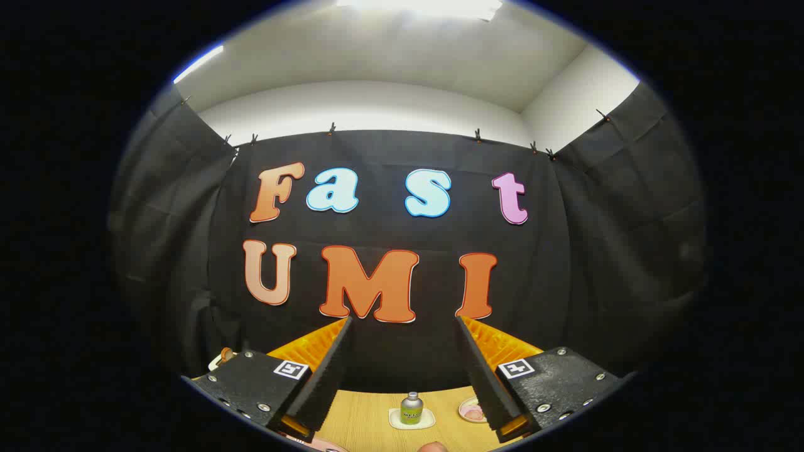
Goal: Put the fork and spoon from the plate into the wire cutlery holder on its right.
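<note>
Gripper [404, 326] raised high, fingers spread wide, nothing held, aimed at the booth wall. Far below between the fingers: small bottle [411, 408] on wooden table [364, 414], pink plate [471, 410] just right. Fork, spoon, holder unseen; seemingly 0 of 2 moved.

The one camera rides on the hand-held gripper [402, 326] and looks forward along its two black, ridged fingers [323, 370], which stand wide apart with nothing between them. It sits high and is pitched up toward the far black cloth wall [402, 157], taking in the white ceiling [402, 56] above it. Only a near strip of the light wooden tabletop [370, 414] shows low between the fingers, with a small green bottle with a silver cap [411, 408] there.
</note>
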A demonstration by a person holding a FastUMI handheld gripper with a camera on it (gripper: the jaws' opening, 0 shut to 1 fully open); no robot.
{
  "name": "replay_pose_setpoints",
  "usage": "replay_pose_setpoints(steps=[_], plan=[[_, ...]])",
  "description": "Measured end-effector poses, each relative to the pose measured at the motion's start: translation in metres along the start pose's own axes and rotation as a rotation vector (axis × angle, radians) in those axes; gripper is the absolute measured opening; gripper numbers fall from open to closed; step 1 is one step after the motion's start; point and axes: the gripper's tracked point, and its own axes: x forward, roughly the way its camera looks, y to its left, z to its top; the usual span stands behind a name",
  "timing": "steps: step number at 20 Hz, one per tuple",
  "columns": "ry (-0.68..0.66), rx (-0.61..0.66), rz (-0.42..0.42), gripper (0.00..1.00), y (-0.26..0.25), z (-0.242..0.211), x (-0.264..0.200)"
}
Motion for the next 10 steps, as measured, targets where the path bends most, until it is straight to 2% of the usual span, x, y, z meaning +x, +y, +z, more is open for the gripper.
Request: replay_pose_setpoints(steps=[10], plan=[[-0.028, -0.029, -0.006, 0.94, 0.003, 0.013, -0.011]])
